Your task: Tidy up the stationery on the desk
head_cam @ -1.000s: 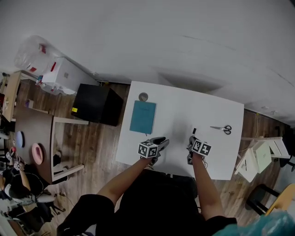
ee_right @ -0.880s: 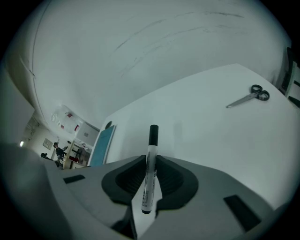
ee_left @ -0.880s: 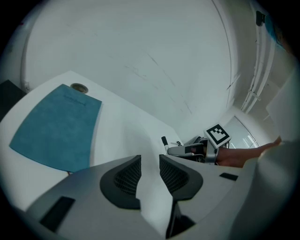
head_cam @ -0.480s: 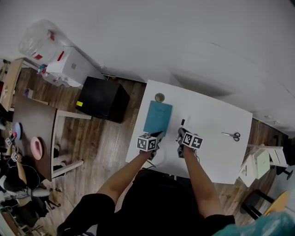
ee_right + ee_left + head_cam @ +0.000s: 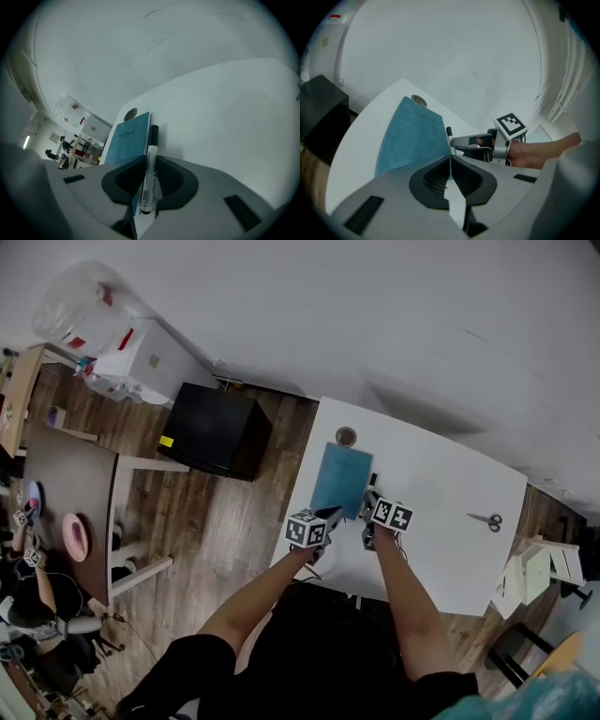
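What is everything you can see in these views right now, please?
Rectangular white desk: one, white, centre.
Thin teal notebook: one, teal, desk's left part.
Small round grey object: one, grey, just beyond notebook.
Black-capped white marker pen: one, white, along notebook's right edge.
Metal scissors: one, dark handles, desk's right part.
Black cube-shaped cabinet: one, black, floor left of desk.
Left gripper: fingers have just been closing, now on notebook's near edge.
Right gripper: fingers clamp marker pen.
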The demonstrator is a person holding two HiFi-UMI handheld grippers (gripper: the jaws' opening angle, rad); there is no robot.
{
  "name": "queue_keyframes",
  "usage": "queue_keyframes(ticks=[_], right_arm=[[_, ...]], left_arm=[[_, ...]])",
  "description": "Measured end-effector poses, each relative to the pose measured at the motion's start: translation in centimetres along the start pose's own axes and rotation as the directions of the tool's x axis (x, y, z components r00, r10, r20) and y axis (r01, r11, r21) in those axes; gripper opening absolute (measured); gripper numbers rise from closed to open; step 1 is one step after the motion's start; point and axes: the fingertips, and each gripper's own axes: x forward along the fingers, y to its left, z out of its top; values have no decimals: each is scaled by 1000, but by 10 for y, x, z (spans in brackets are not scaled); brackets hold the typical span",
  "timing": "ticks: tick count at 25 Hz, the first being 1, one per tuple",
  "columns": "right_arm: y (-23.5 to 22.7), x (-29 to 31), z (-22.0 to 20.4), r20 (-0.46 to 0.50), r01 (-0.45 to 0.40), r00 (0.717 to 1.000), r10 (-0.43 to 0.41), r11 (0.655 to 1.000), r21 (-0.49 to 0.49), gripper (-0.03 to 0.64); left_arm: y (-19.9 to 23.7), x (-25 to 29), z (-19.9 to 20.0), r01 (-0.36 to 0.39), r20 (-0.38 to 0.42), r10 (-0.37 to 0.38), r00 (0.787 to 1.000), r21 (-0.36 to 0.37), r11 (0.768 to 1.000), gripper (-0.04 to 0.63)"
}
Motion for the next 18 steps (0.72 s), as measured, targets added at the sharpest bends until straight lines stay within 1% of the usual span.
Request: queue_keyframes(ticks=[2,4,8,11,14,18], right_arm=[[5,3,2,-1,-5,1000,5,999,-37,84],[10,4,4,4,-10,1000,10,999,-52,84],[10,-2,6,22,-6,1000,7,999,-35,84],[7,-3,1,10,-8,1000,8,999,-32,84],[9,1,-7,-16,-39,999,39,999,-25,84],[12,5,-7,-10,-60,998,60,998,-22,84]], left_arm=[[2,-1,-2,17,-5,-17,1000,2,1000,21],[6,-4,-2,23,-6,-23,1000,-5,1000,21],[16,-9,0,11,11,-11,1000,-33,999,21],[19,-8,-1,11,9,-10,1000,-42,999,21],[19,-5,0,14,6,-14,1000,-40,999,21],[17,-5,0,13,8,-13,1000,-37,999,21]])
